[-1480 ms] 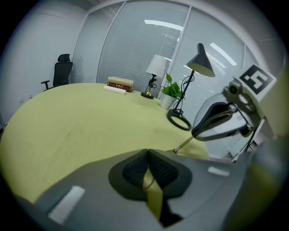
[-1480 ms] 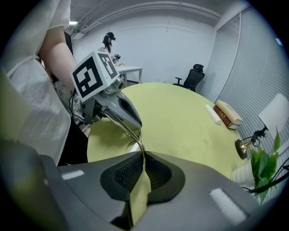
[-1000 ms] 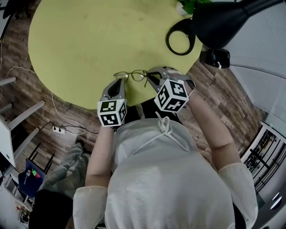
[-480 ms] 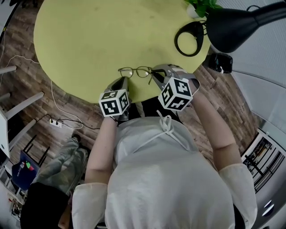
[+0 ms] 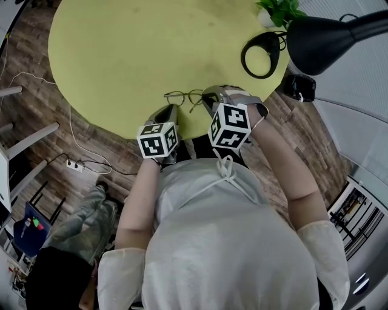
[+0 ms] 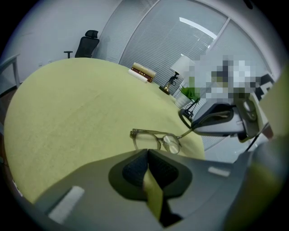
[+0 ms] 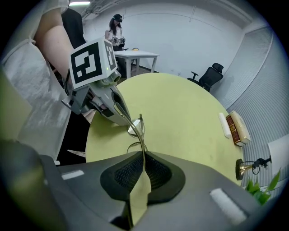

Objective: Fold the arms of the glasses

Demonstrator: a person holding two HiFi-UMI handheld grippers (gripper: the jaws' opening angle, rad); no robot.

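Note:
Thin-framed glasses (image 5: 185,97) lie near the front edge of the round yellow-green table (image 5: 133,54). My right gripper (image 5: 207,97) is at their right end, shut on the thin right arm (image 7: 135,131), which runs straight into its closed jaws (image 7: 143,153). In the left gripper view the frame front (image 6: 156,140) sits just beyond my left gripper (image 6: 147,151), whose jaws are shut with nothing visible between them. That gripper (image 5: 171,110) hangs just behind the left end of the frame. The left arm of the glasses is hidden.
A black desk lamp (image 5: 333,36) with a ring base (image 5: 260,54) stands at the table's right, beside a plant (image 5: 282,9). Books (image 7: 235,126) lie at the far side. Another person (image 7: 116,29) stands by a white table (image 7: 135,56). The table edge is right under my grippers.
My right gripper has shifted left toward the frame and rolled, still holding the arm. The left gripper sank slightly and rolled, then stayed still.

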